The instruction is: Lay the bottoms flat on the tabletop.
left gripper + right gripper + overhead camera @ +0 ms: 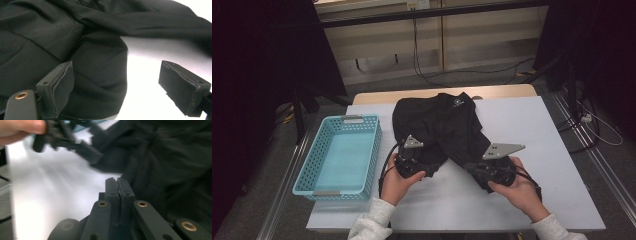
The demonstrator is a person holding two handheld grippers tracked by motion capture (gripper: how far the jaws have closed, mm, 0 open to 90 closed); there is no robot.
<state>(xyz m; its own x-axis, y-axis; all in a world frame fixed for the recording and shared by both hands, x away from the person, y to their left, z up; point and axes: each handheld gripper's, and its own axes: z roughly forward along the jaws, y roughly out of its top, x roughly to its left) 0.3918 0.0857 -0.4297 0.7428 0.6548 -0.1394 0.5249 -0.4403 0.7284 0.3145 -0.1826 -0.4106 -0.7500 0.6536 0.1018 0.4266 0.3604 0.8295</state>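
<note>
A black garment lies crumpled on the white table, with a small white logo near its collar. My left gripper sits at the garment's near-left edge. Its jaws stand wide open in the left gripper view, and a folded end of the black garment lies between them, held by neither pad. My right gripper rests at the garment's near-right edge. In the right gripper view its pads press together with no cloth showing between them, and the garment lies just to their right.
A teal plastic basket stands empty at the table's left side. Bare white tabletop lies near the front and on the right. Cables run across the floor behind and to the right of the table. The left gripper and a hand appear in the right gripper view.
</note>
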